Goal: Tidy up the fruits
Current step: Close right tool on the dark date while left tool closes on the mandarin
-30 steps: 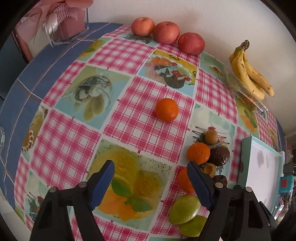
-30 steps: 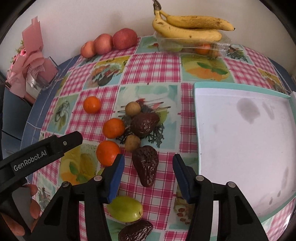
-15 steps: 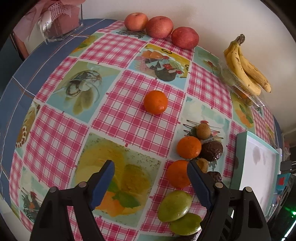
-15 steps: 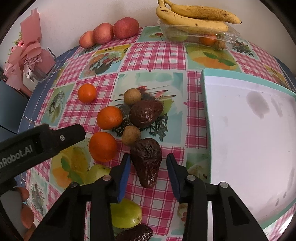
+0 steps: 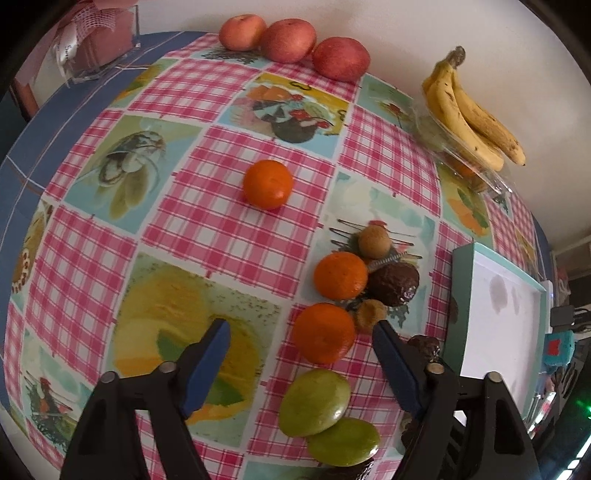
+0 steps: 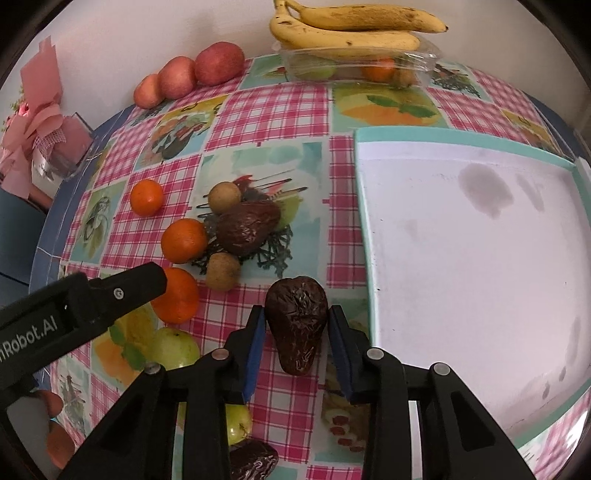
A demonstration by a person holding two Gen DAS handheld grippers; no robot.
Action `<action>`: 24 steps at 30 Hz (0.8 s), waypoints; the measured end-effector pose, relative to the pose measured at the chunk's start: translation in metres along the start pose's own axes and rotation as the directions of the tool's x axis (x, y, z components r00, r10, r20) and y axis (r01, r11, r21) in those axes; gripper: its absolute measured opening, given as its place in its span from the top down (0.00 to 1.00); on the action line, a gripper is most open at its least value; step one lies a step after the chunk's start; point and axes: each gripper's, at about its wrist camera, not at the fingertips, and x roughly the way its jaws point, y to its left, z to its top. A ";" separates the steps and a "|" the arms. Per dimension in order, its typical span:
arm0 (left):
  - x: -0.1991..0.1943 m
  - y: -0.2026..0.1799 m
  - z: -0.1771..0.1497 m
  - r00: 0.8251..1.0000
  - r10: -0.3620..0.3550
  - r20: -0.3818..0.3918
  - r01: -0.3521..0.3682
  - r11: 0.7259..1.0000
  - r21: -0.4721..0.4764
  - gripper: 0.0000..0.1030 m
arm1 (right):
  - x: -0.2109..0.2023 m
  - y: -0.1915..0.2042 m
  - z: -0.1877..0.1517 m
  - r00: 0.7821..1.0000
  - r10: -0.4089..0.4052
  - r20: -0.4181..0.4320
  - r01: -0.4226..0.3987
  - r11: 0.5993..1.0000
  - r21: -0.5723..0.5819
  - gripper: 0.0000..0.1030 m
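My right gripper (image 6: 296, 312) points down at the table, and its closing jaws touch both sides of a dark wrinkled avocado (image 6: 297, 321). My left gripper (image 5: 299, 326) stands open with its jaws closing. An orange (image 5: 323, 332) lies between its blue pads, touching neither. Two green fruits (image 5: 314, 402) lie just below that orange. A second orange (image 5: 340, 275), another dark avocado (image 5: 393, 284) and two small brown fruits (image 5: 374, 241) cluster behind. A lone orange (image 5: 267, 184) lies further out. One black finger (image 6: 122, 291) of the left gripper shows in the right wrist view.
A white tray with a teal rim (image 6: 364, 236) lies to the right of the fruit. Bananas (image 6: 347, 33) rest on a clear plastic box (image 6: 354, 66) at the back wall. Three apples (image 6: 218, 62) line the wall. A pink gift box (image 6: 55, 136) stands at the far left.
The right jaws have narrowed from wide apart until they touch the dark avocado. The left gripper has shifted right, so the near orange now lies between its fingers.
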 end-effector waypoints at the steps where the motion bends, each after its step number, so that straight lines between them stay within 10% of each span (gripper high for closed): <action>1: 0.002 -0.001 0.000 1.000 -0.004 -0.006 0.004 1.000 0.000 0.30 | 0.000 0.000 0.000 1.000 -0.002 -0.001 0.002 1.000 -0.001 0.65; 11: 0.009 -0.004 -0.003 0.998 -0.058 -0.025 0.058 0.998 -0.005 0.63 | -0.002 0.000 -0.001 1.000 -0.001 -0.006 0.001 1.000 -0.010 0.65; 24: -0.023 0.003 0.000 0.996 -0.050 0.075 0.052 0.998 -0.020 0.64 | -0.019 0.005 0.003 0.999 0.031 0.036 -0.030 0.999 -0.012 0.65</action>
